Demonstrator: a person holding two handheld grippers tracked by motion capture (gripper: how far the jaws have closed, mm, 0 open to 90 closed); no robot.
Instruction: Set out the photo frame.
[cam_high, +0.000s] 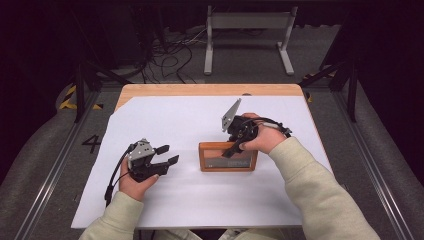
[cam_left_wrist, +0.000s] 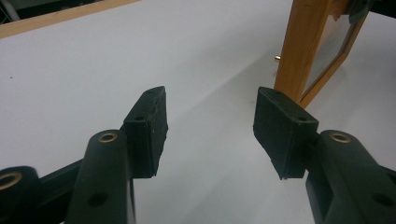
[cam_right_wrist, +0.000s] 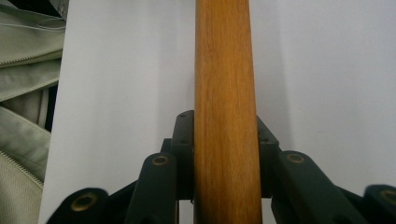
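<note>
A: Frame (cam_high: 228, 157)? R gripper (cam_high: 234, 149) pinches its top rail; long axis runs across the white sheet (cam_high: 190, 120).
B: Right gripper view adds pads both sides. L gripper (cam_high: 166, 154), left of frame, spread, empty.

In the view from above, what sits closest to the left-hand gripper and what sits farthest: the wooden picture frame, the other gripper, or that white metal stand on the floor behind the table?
From the left gripper, nearest first:
1. Wooden picture frame, just to its right on the table.
2. Right gripper, clamped on the frame's top edge, slightly farther right.
3. White metal stand, on the floor beyond the table's far edge.
</note>
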